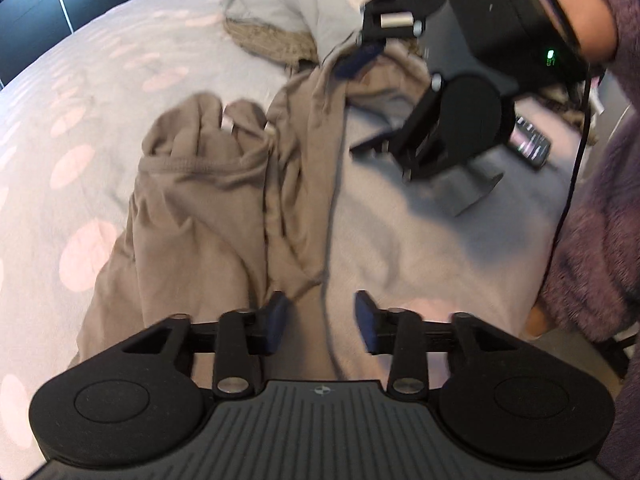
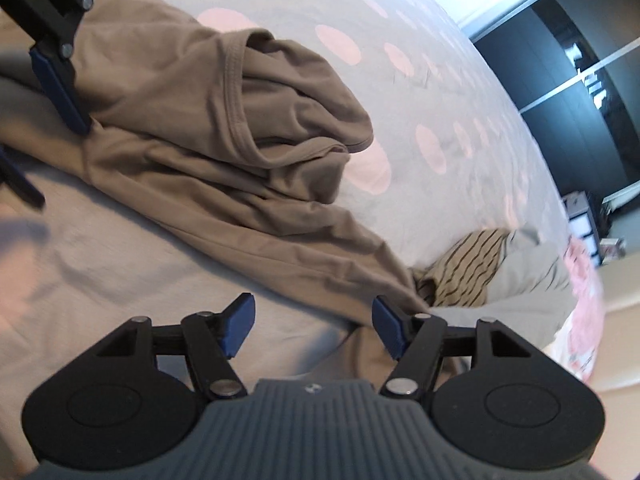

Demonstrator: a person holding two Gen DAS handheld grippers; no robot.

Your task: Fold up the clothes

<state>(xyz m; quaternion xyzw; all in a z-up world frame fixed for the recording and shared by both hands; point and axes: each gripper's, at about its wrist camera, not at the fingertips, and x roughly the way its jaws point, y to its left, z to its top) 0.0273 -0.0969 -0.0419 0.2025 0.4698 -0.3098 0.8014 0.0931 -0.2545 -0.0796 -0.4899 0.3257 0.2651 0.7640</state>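
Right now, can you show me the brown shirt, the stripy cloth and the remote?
Brown shirt [image 2: 236, 80], right wrist view, on its stitched neckline.
Stripy cloth [image 2: 468, 264], right wrist view, on its stripes.
Remote [image 1: 532, 142], left wrist view, on its button face.

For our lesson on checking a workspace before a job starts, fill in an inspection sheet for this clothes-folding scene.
Surface: bed cover, grey with pink spots.
Job's things: tan top, crumpled, unfolded; grey garment and striped garment heaped farther off.
Clutter: dark remote-like item on the bed.
Grippers: left gripper jaws open over the tan top; right gripper jaws open at the top's edge; neither grips cloth.
Cables: black cable hanging from the right gripper.
Surroundings: dark wardrobe; purple sleeve.
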